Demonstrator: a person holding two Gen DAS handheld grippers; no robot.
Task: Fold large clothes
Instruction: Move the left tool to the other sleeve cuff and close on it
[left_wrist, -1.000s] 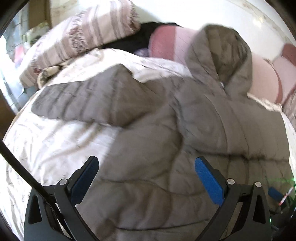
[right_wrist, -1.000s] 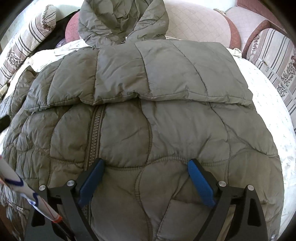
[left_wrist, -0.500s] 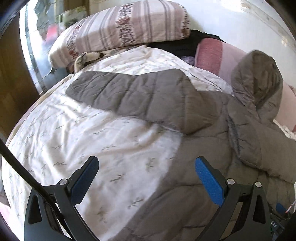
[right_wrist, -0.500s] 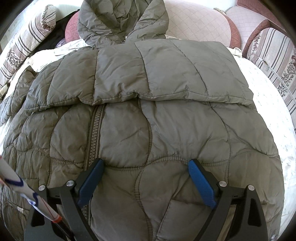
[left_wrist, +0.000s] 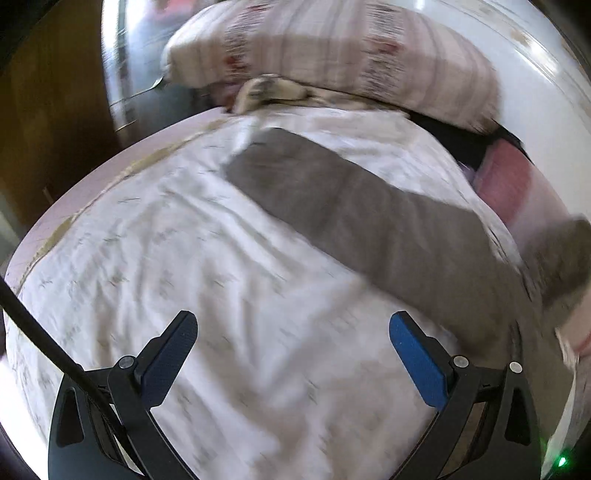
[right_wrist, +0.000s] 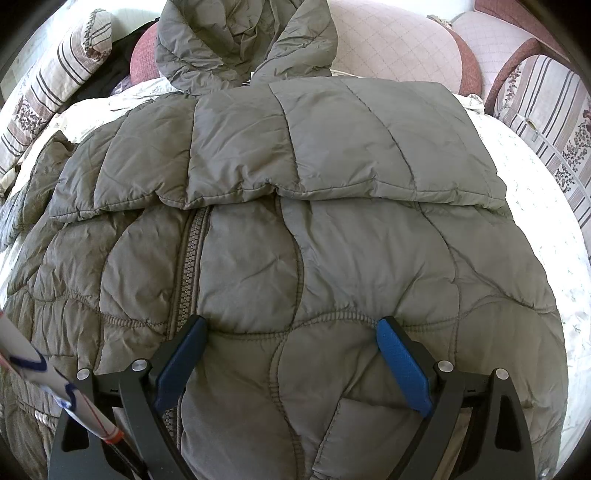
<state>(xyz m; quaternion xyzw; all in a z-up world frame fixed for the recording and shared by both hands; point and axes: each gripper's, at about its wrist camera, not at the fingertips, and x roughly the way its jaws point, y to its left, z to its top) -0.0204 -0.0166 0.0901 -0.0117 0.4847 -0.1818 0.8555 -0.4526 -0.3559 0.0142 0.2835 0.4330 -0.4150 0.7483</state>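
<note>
your left gripper (left_wrist: 291, 354) has swung off the jacket (right_wrist: 295, 240) toward its outstretched sleeve (left_wrist: 369, 218) (other sleeve's already folded). both jaws gape, empty; right gripper (right_wrist: 291, 354) hovers over the hem.

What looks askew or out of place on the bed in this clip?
Only the grey quilted hooded jacket is uneven: one sleeve is folded across its chest, while the other sleeve lies stretched out over the white floral bedsheet. No damage or spills show.
</note>
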